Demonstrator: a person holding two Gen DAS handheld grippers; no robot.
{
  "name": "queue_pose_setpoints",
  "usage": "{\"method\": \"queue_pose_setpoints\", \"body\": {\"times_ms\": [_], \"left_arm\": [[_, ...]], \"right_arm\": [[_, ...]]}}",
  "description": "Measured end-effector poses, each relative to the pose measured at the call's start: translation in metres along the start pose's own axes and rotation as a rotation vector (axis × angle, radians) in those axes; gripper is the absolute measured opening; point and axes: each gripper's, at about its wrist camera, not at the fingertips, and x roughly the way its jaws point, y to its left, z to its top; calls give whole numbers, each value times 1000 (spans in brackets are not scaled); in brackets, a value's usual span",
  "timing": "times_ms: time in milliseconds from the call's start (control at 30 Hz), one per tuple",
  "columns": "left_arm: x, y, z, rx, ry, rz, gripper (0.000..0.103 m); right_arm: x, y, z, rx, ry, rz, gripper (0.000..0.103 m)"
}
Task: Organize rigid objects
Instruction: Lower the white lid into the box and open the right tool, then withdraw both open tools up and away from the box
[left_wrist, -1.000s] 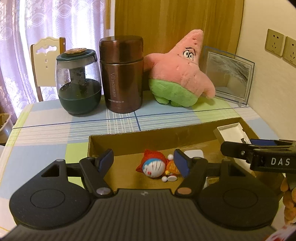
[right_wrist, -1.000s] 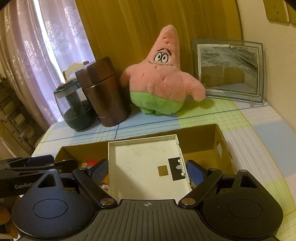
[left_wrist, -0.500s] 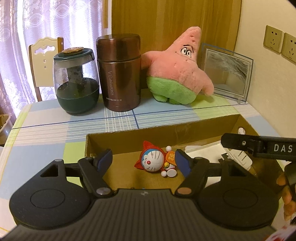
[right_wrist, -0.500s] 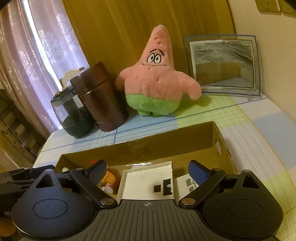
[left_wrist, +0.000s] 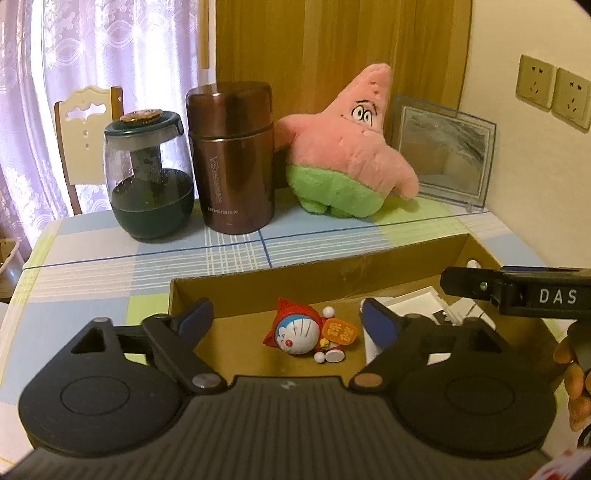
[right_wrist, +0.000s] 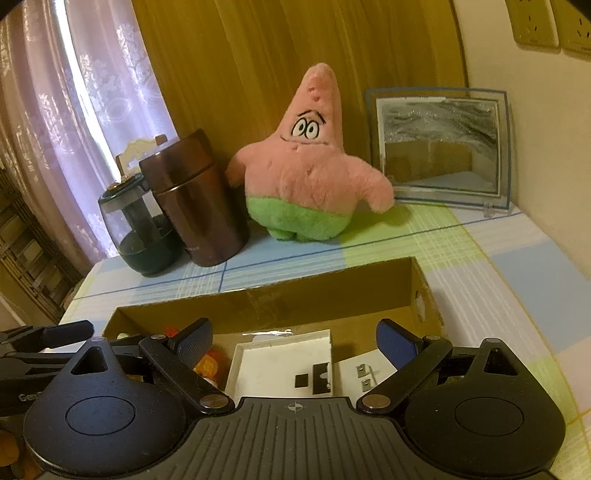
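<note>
A brown cardboard box (left_wrist: 332, 273) (right_wrist: 317, 295) lies open on the checked tablecloth. Inside lie a Doraemon figure (left_wrist: 299, 334) in a red hood and a white square tray (right_wrist: 284, 365) (left_wrist: 417, 302), with a flat white piece (right_wrist: 354, 373) to its right. My left gripper (left_wrist: 286, 314) is open and empty above the figure. My right gripper (right_wrist: 295, 336) is open and empty above the white tray; its finger (left_wrist: 517, 291) reaches in from the right in the left wrist view.
Behind the box stand a dark green glass jar (left_wrist: 149, 181) (right_wrist: 136, 229), a brown metal canister (left_wrist: 232, 162) (right_wrist: 195, 199), a pink star plush (left_wrist: 347, 147) (right_wrist: 306, 170) and a glass picture frame (left_wrist: 443, 147) (right_wrist: 439, 144). A wall lies to the right, a chair (left_wrist: 85, 133) behind the table.
The right gripper opened and let go of the white tray, which now lies in the box. Both grippers have drawn back and up a little.
</note>
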Motion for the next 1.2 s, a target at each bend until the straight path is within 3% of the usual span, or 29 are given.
{"method": "queue_pose_setpoints", "body": {"times_ms": [233,733,1200], "left_arm": [[-15,-2,-4,15,-7,10,101],[-78,2,-25,-51,-16,52,101],[-150,-21,-48,-83,-7,79,101]], "right_arm": [[-16,4,1,-23,-27,-11,93],[-56,9,-18,-96,0,-36,93],[-130,13,-42,-94,-19,-42,93]]}}
